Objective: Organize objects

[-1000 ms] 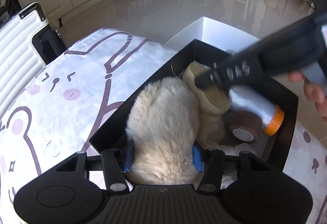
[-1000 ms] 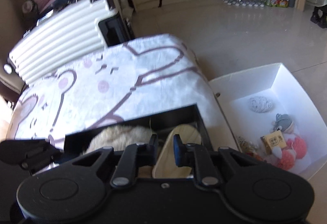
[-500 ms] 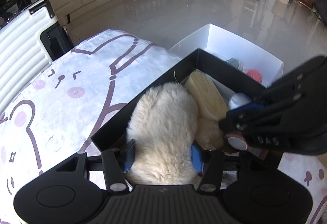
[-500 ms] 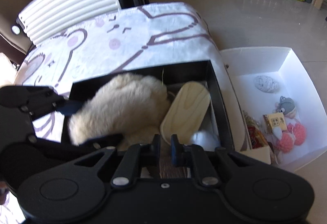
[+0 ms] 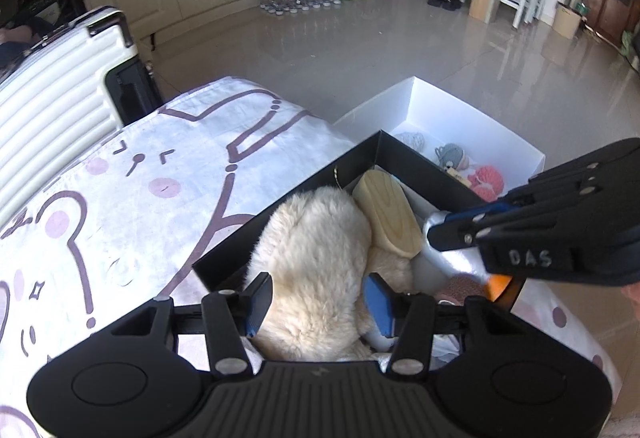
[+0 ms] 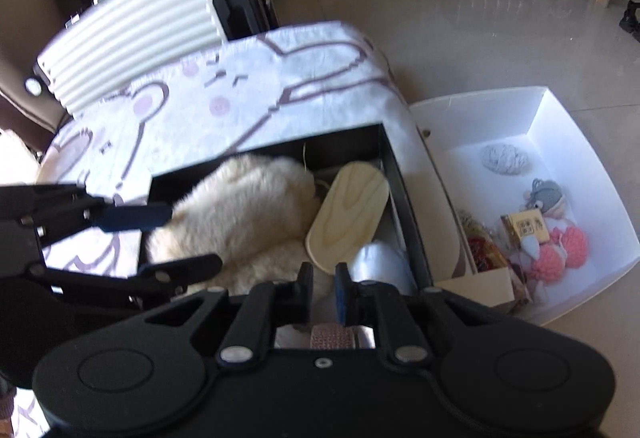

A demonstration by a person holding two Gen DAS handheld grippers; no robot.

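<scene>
A black box point(image 5: 404, 160) point(image 6: 404, 194) sits on the bear-print cloth point(image 5: 140, 182). It holds a cream fluffy plush point(image 5: 316, 250) point(image 6: 244, 214), a pale wooden oval board point(image 5: 390, 214) point(image 6: 348, 216), a silver roll with an orange end point(image 5: 452, 258) and a brown bandage roll point(image 6: 332, 338). My left gripper point(image 5: 316, 302) has its jaws spread around the plush, touching its fur on both sides. My right gripper point(image 6: 323, 290) hovers over the box's near right corner, jaws nearly closed with nothing between them.
A white box point(image 5: 444, 110) point(image 6: 568, 142) stands on the floor beside the table with grey and pink knitted toys point(image 6: 560, 238) and a small carton. A white suitcase point(image 5: 52, 86) stands behind the table. Kitchen cabinets and bottle packs line the far wall.
Both grippers have pulled back and up a little from the box. The right gripper has shifted toward the box's right corner. The left jaws stay around the plush.
</scene>
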